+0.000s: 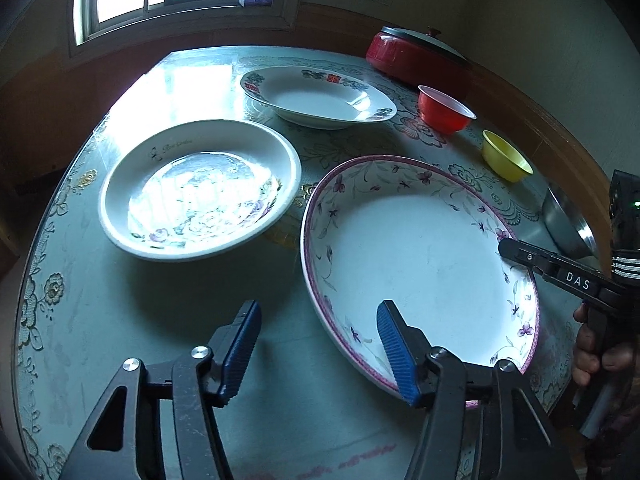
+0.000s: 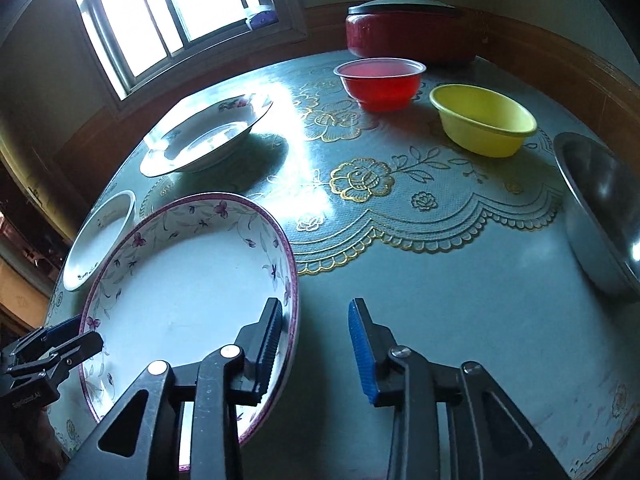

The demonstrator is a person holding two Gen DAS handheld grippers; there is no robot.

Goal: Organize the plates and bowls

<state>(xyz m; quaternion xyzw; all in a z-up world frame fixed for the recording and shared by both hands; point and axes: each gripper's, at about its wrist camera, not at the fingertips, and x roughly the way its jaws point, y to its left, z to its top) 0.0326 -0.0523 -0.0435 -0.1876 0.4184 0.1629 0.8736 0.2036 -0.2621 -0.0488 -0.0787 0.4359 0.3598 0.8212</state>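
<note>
My left gripper (image 1: 318, 354) and right gripper (image 2: 314, 354) gape; the purple-rimmed plate (image 2: 188, 280) at ten o'clock, bare table (image 2: 460, 300) ahead.

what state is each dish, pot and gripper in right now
left gripper: open, straddling purple-rimmed plate's edge
right gripper: open, straddling same plate's opposite edge
purple-rimmed plate: empty
red pot: lid on
red bowl: upright
yellow bowl: upright, empty

Three plates (image 1: 420, 256), three bowls (image 2: 484, 120) (one steel), one pot (image 2: 404, 32).
</note>
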